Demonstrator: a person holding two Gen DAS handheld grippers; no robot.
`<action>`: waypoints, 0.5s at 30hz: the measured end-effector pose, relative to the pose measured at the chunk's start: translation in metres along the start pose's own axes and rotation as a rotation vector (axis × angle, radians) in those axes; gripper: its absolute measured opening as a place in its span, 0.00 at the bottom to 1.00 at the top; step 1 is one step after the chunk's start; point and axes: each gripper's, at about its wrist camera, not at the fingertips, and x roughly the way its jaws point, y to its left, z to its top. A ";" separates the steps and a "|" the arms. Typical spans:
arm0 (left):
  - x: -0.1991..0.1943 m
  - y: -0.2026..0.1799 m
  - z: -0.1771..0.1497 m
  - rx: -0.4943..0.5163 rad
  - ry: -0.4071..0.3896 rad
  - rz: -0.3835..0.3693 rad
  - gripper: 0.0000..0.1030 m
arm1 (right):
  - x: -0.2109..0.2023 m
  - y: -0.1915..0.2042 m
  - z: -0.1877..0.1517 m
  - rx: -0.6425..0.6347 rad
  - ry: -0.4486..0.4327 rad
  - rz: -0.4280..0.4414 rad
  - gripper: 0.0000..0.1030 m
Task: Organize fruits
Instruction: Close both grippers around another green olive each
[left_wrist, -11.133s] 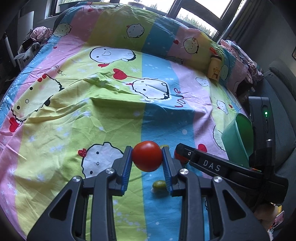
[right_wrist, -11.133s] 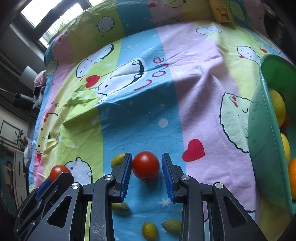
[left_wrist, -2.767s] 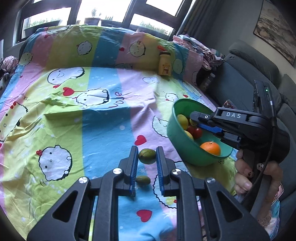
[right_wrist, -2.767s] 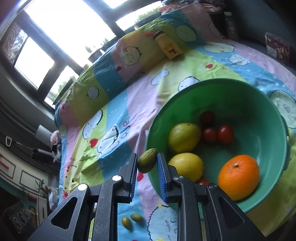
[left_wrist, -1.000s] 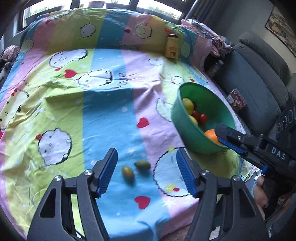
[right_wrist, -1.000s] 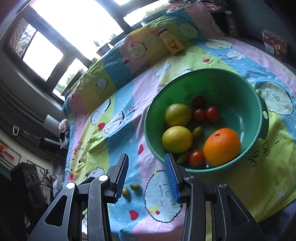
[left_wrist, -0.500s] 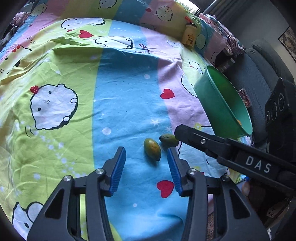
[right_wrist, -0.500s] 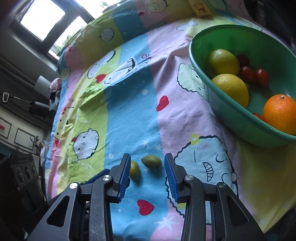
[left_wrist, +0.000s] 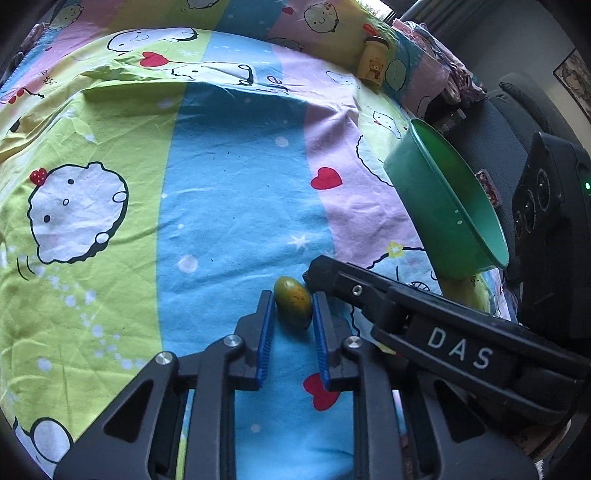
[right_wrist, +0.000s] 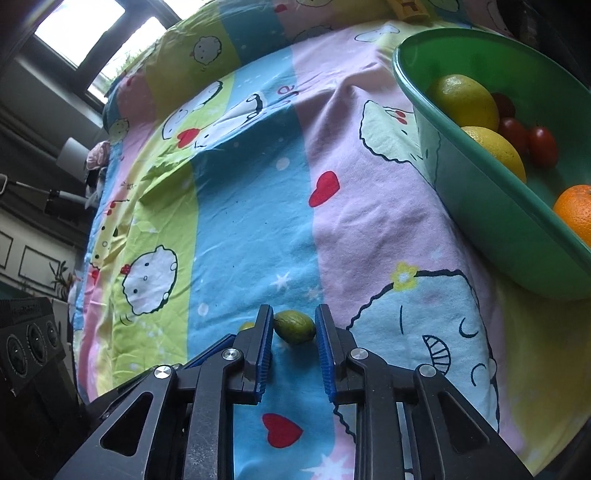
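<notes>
A small yellow-green fruit (left_wrist: 292, 307) lies on the blue stripe of the sheet between the blue pads of my left gripper (left_wrist: 293, 317). The pads are close on both sides, narrowly open. A second small green fruit (right_wrist: 294, 326) lies between the pads of my right gripper (right_wrist: 294, 332), which touch or nearly touch it. The first fruit peeks out at the left of that finger (right_wrist: 246, 326). The right gripper's body (left_wrist: 424, 325) crosses the left wrist view. The green bowl (right_wrist: 480, 192) holds two lemons (right_wrist: 463, 101), cherry tomatoes (right_wrist: 542, 146) and an orange (right_wrist: 576, 208).
The bowl's outer wall (left_wrist: 436, 199) stands at the right on the cartoon-print bed sheet (left_wrist: 221, 166). A yellow bottle (left_wrist: 373, 64) stands at the far edge. A dark sofa (left_wrist: 517, 122) lies beyond the bowl. The sheet's front edge is just below both grippers.
Both grippers have come down onto the sheet and narrowed, each around one of the two small green fruits. The bowl has shifted to the right of both views.
</notes>
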 end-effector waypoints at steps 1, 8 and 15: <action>0.000 -0.001 0.000 0.001 -0.003 0.003 0.19 | 0.000 0.001 0.000 -0.007 -0.006 -0.008 0.24; -0.014 -0.017 0.004 0.051 -0.056 0.012 0.19 | -0.018 -0.002 0.001 0.016 -0.059 0.013 0.24; -0.042 -0.057 0.026 0.135 -0.152 0.015 0.20 | -0.087 -0.026 0.011 0.096 -0.259 0.035 0.24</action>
